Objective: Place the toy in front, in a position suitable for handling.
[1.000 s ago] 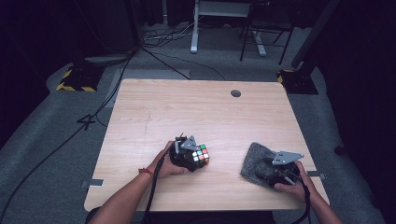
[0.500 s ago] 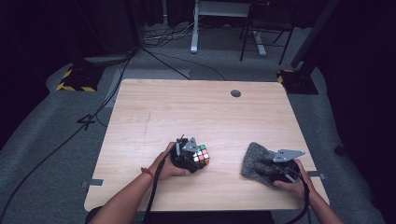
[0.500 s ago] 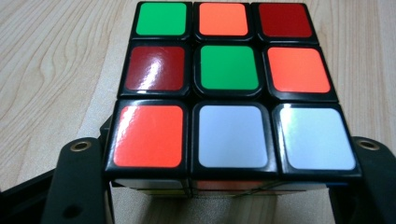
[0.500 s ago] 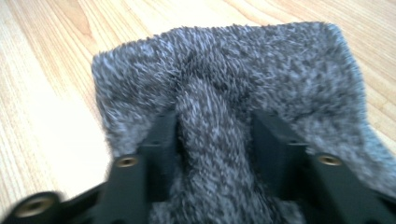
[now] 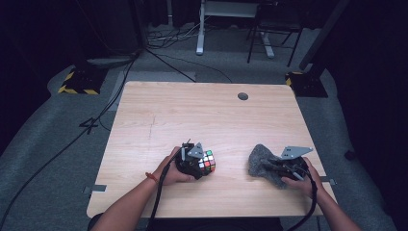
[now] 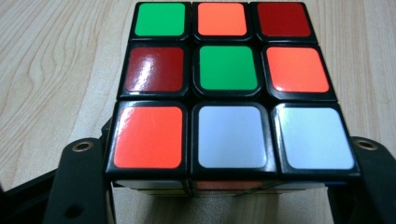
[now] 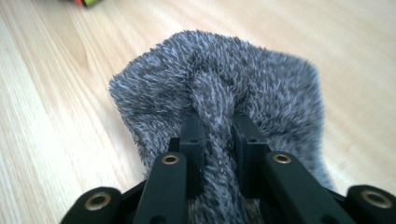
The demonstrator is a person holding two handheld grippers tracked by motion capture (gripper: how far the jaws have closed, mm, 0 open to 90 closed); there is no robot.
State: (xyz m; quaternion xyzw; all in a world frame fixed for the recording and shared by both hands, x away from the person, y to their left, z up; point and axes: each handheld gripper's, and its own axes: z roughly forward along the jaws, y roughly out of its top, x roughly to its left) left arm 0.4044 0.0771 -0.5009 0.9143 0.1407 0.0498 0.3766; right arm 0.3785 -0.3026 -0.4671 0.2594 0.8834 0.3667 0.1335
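Right gripper (image 7: 214, 135) pinching fold of grey cloth (image 7: 219, 88), jaws just closed.

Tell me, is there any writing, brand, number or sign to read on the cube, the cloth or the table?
None: no readable text.
Rubik's cube: plain colour stickers, no logo.
Grey fuzzy cloth: no tag or label visible.
Wooden table: bare, unmarked.
Floor blocks: yellow-black hazard stripes, no words.

On the counter (image 5: 211, 115), the cube (image 5: 207, 162) sits near the six o'clock edge, toward seven. The cloth (image 5: 262, 163) lies well apart from it at about five o'clock. A round grommet (image 5: 243, 96) sits at one o'clock.
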